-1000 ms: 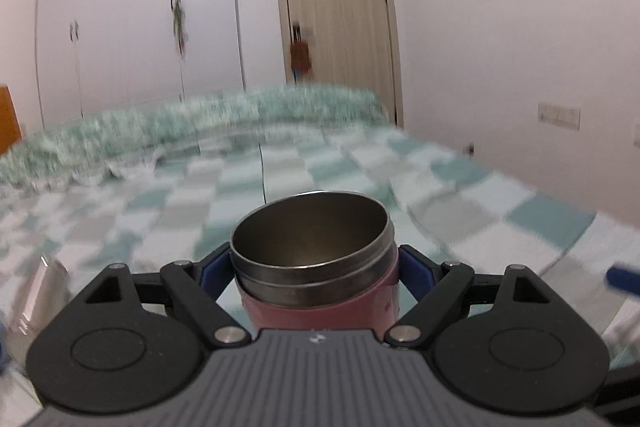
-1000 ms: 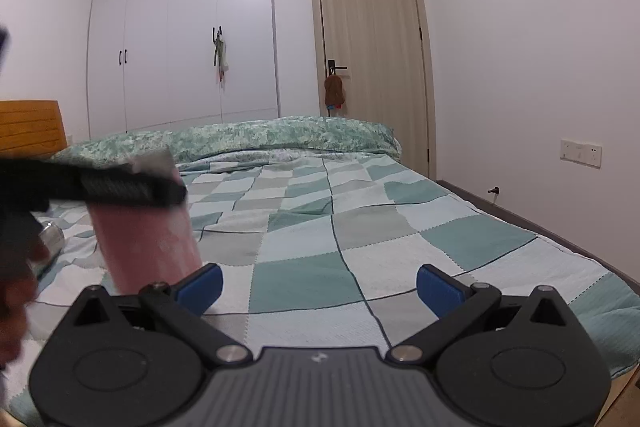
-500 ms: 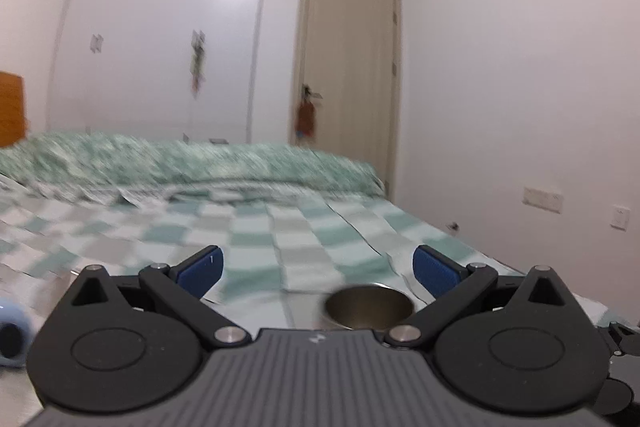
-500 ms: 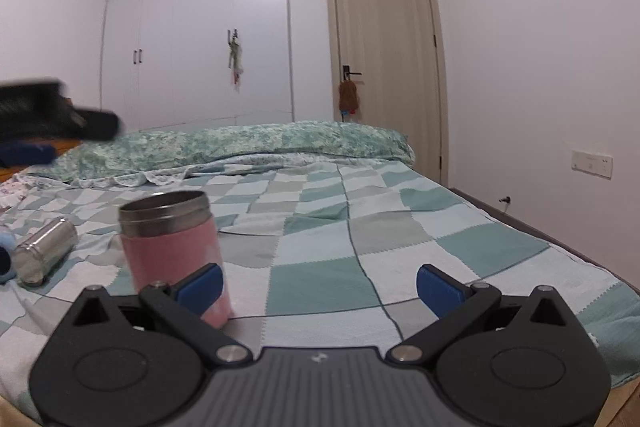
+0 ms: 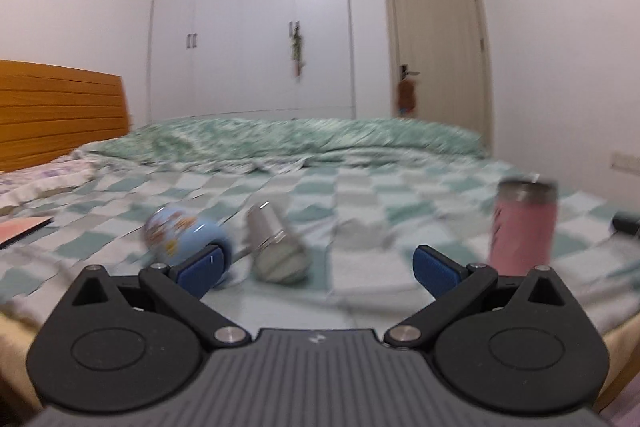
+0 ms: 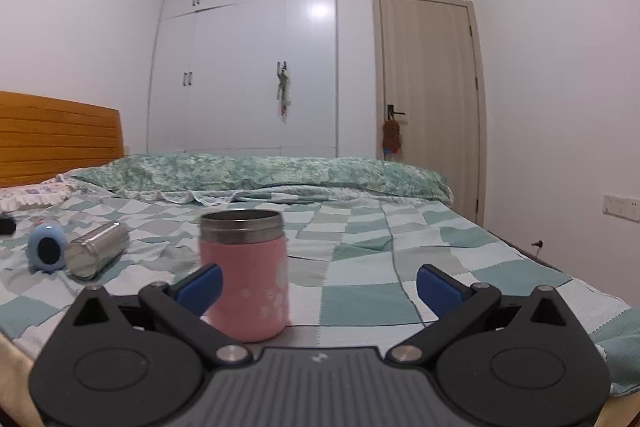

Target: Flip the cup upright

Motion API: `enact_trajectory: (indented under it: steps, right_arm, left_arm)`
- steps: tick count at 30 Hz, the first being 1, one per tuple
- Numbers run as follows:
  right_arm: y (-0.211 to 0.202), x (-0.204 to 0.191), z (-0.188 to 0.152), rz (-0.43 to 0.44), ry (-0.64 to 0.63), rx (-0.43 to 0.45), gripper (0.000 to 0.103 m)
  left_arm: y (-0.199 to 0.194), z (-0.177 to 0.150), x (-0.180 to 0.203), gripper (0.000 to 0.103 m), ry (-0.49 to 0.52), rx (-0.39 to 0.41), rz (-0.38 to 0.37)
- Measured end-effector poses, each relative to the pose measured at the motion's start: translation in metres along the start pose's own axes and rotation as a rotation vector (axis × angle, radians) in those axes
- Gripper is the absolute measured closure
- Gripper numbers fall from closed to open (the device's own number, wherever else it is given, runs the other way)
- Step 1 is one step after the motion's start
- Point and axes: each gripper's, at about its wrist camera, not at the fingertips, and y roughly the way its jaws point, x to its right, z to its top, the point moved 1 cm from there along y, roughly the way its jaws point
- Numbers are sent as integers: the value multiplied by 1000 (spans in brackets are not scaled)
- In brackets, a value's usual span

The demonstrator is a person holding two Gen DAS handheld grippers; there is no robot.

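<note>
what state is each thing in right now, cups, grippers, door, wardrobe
pink cup: upright on the bed, mouth up, no lid, not held
steel cup: lying on its side
blue cup: lying on its side beside the steel cup
left gripper: open, holding nothing
right gripper: open, holding nothing
door: closed
wardrobe: doors closed
</note>
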Motion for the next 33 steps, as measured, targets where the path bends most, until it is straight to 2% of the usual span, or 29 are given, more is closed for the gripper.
enact_trajectory:
  steps: [4,10,21,33]
  right_arm:
    - [-11,-11,-3,25,-15,14,0]
    - [-23,-25,-8,23,-40,9,0]
    - [-30,-32,-14,15,-50,-8,0]
    - [-31,-31,-14,14,-46,-5,0]
  left_arm:
    - [-18,-22,-13,0,15,36,37]
    - [-27,-33,-23,0,0,87,55]
    - [-31,-42,-37,0,-52,87,91]
    - [-31,-42,-34,0,-40,90,87]
